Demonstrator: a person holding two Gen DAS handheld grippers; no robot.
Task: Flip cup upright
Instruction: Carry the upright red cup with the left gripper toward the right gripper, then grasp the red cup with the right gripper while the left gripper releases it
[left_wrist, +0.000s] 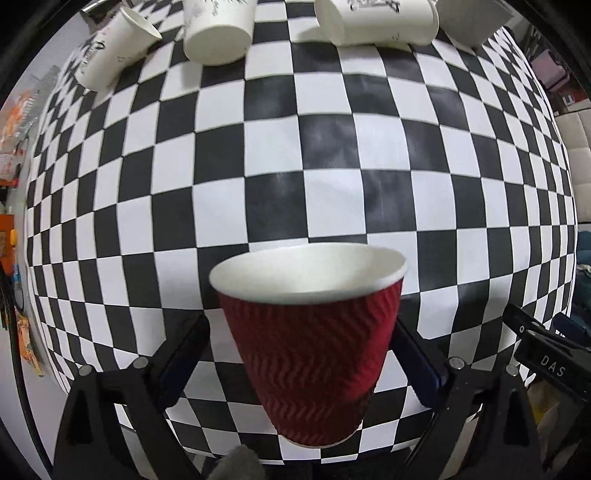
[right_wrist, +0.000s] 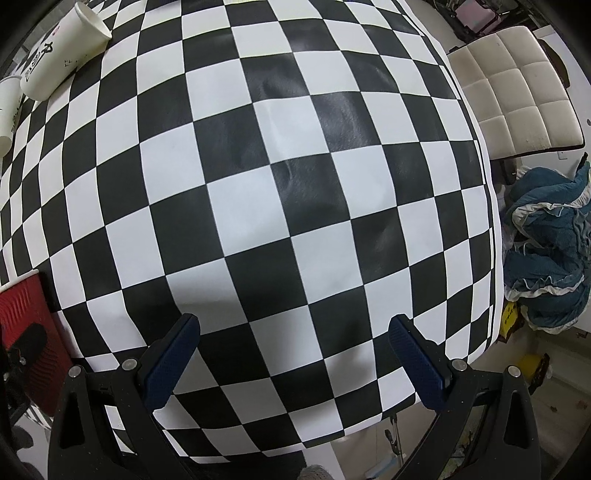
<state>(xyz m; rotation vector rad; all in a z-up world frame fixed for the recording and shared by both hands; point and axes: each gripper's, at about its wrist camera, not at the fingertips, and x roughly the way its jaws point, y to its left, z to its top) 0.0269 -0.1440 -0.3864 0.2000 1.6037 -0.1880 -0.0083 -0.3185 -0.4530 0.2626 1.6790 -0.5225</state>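
Note:
A red ribbed paper cup (left_wrist: 310, 354) with a white inside stands mouth-up, a little tilted, between the fingers of my left gripper (left_wrist: 301, 332). The jaws stand wide, with a gap on the left side; whether the right pad (left_wrist: 413, 354) touches the cup I cannot tell. The cup's red side also shows at the left edge of the right wrist view (right_wrist: 26, 321). My right gripper (right_wrist: 295, 328) is open and empty above the checkered tablecloth (right_wrist: 258, 206).
Several white paper cups stand or lie at the table's far edge (left_wrist: 218, 33), (left_wrist: 376, 18), (left_wrist: 110, 48). A cream padded chair (right_wrist: 517, 96) and a blue cloth (right_wrist: 546, 251) lie beyond the table's right edge. The right gripper's body (left_wrist: 546, 362) shows at lower right.

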